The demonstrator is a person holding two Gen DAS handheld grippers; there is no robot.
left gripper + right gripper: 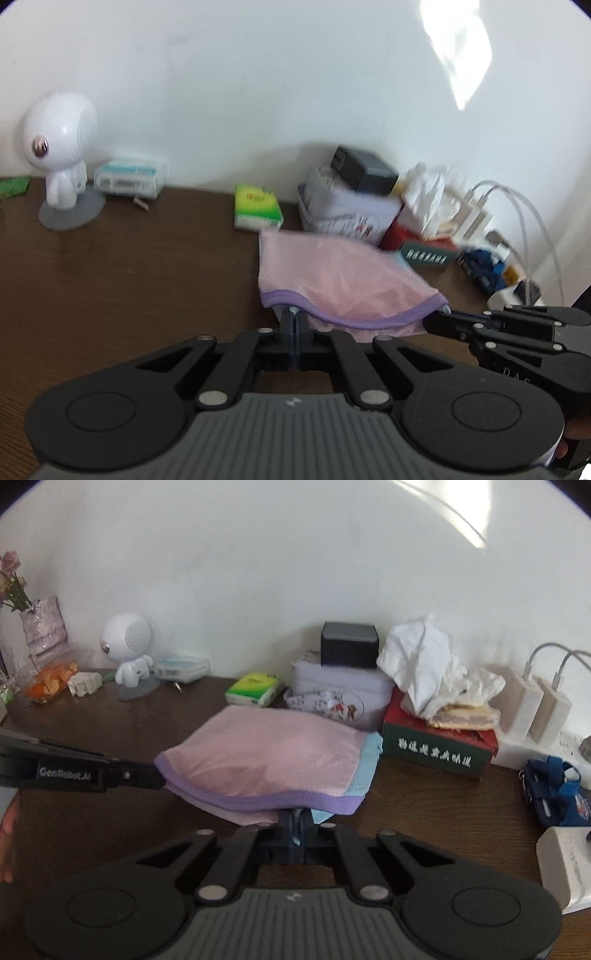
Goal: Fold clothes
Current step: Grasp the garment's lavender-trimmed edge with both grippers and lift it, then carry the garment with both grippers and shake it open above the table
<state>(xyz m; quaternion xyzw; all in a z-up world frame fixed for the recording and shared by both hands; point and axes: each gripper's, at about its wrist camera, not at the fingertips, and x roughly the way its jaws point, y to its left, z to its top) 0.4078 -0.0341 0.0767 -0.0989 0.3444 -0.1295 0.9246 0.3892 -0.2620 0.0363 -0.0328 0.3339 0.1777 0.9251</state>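
Note:
A pink garment (pixel 332 273) with a purple hem and a light blue layer beneath lies on the brown table (pixel 129 277). My left gripper (pixel 294 314) is shut on the hem at its near left corner, with a sliver of cloth between the fingertips. In the right wrist view the same garment (pixel 266 749) bulges upward, and my right gripper (pixel 295 818) is shut on its near right hem, blue cloth showing between the fingers. Each gripper shows in the other's view: the right gripper (pixel 439 317) at the garment's right corner, the left gripper (pixel 160 775) at its left corner.
Against the white wall stand a white robot-shaped figure (pixel 61 147), a green tissue pack (pixel 256 206), a pale tin (pixel 343 694) with a black box on top, and a red-green box (pixel 436 746) under crumpled paper. Chargers (pixel 532 709) and a blue pouch (pixel 557 794) crowd the right.

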